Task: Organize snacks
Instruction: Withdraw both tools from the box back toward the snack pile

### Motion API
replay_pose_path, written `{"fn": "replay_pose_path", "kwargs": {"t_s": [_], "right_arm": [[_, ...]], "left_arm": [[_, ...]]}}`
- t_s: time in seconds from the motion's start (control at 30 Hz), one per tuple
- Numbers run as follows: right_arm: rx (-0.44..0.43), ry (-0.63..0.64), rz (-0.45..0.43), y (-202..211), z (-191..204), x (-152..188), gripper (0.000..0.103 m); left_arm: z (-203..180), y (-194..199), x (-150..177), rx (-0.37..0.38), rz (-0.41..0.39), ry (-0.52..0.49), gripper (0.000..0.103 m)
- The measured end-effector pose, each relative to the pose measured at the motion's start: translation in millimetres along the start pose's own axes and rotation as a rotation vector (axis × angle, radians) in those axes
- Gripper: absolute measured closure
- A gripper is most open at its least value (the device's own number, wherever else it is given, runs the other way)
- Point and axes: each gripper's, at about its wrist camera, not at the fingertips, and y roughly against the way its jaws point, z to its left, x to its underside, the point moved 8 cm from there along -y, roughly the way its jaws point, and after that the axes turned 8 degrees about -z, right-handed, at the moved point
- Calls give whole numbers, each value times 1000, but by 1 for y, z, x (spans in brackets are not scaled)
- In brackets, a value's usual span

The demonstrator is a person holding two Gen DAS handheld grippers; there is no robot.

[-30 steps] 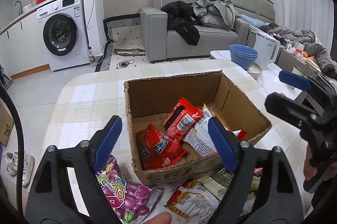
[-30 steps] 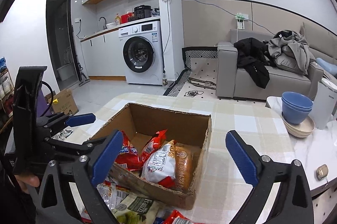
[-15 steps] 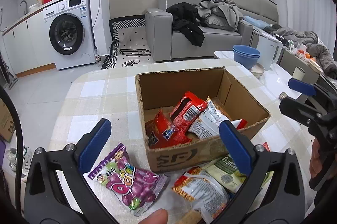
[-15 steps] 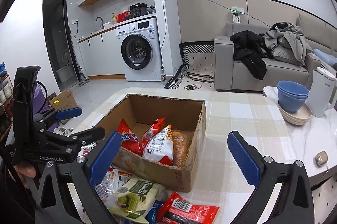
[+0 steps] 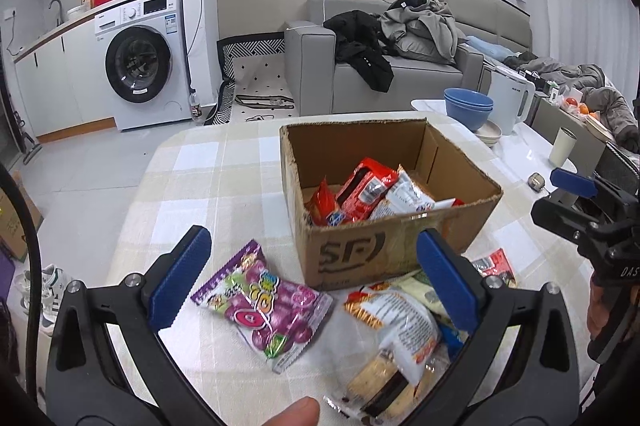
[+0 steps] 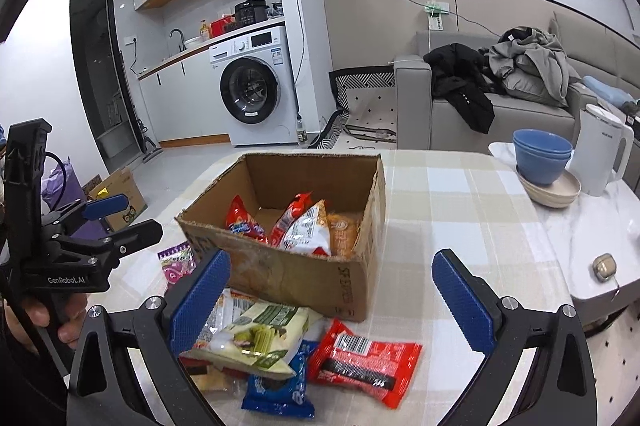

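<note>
An open cardboard box (image 5: 400,254) (image 6: 288,278) stands on the checked tablecloth and holds several red, white and orange snack packs (image 5: 368,193) (image 6: 308,230). In front of it lie loose snacks: a purple candy bag (image 5: 268,302), a white-and-orange pack (image 5: 400,322), a green-and-white pack (image 6: 256,334), a blue cookie pack (image 6: 280,386) and a red pack (image 6: 360,362). My left gripper (image 5: 312,282) hangs open above the purple bag, nothing between its fingers. Open too, my right gripper (image 6: 332,298) hovers over the loose packs, holding nothing.
Blue bowls on a beige dish (image 6: 544,161) and a white kettle (image 6: 600,153) stand on a marble table to the right, with a small object (image 6: 604,266) near its edge. A grey sofa with clothes (image 5: 400,57) and a washing machine (image 5: 140,61) lie beyond.
Both grippers have pulled back from the box, so more loose snacks show in front of it. The left jaws spread wider. The right jaws stay wide.
</note>
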Motion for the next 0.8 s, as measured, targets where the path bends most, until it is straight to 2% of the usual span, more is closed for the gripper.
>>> {"fn": "replay_pose_path", "kwargs": {"t_s": [0.4, 0.8], "right_arm": [[7, 43, 51, 14, 11, 37, 0], [-40, 28, 102, 21, 23, 70, 0]], "left_arm": [[-4, 21, 33, -4, 13, -22, 0], [-4, 24, 74, -5, 64, -15, 0]]}}
